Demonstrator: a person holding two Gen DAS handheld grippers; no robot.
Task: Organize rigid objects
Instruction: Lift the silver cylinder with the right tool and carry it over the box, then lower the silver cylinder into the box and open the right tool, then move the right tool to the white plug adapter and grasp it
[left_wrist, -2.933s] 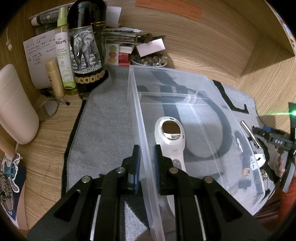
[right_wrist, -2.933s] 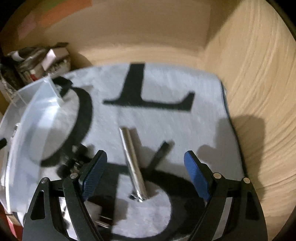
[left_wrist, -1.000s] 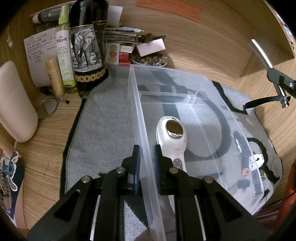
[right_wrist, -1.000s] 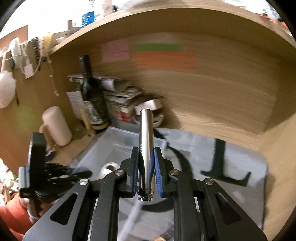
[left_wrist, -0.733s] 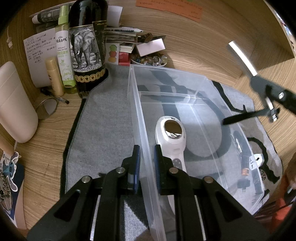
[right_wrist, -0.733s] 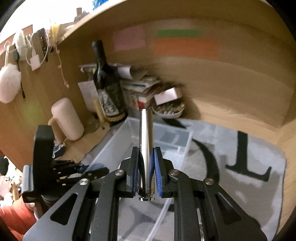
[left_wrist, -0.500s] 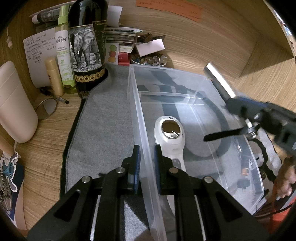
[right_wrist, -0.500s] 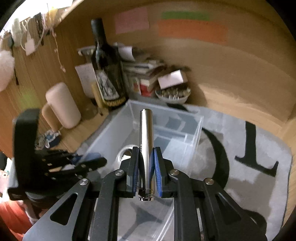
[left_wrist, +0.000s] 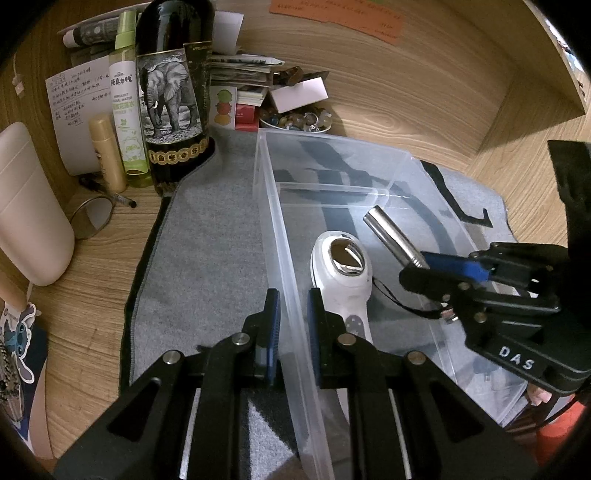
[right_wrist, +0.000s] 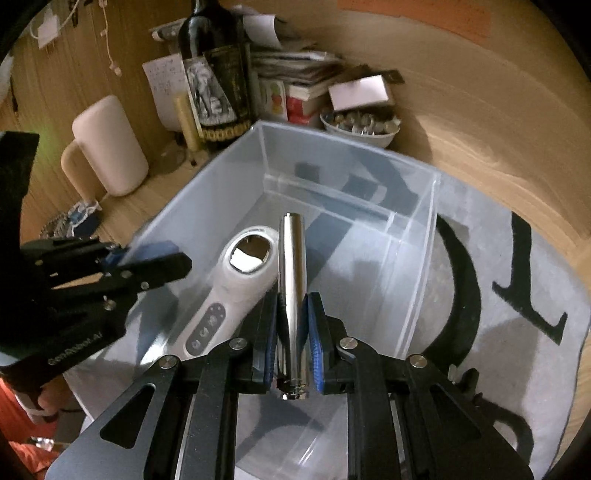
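Note:
A clear plastic bin (left_wrist: 273, 206) (right_wrist: 424, 229) stands on a grey mat. My left gripper (left_wrist: 293, 306) is shut on the bin's left wall, one blue pad on each side of it. Inside the bin lies a white handheld device (left_wrist: 343, 269) (right_wrist: 236, 280) with a round window. My right gripper (right_wrist: 293, 325) is shut on a silver metal cylinder (right_wrist: 291, 280) (left_wrist: 391, 236) and holds it tilted over the bin's inside, just right of the white device. In the left wrist view the right gripper (left_wrist: 436, 266) reaches in from the right.
Behind the bin stand a dark wine bottle (left_wrist: 170, 92) with an elephant label, a green spray bottle (left_wrist: 125, 103), a cream tube (left_wrist: 107, 151), a bowl of small stones (left_wrist: 295, 120) and stacked papers. A cream cylinder (left_wrist: 26, 206) stands at the left. Wooden walls enclose the desk.
My right gripper has come down and leftward with the metal cylinder, from high by the right wall to over the bin's inside. The left gripper has kept still on the bin wall.

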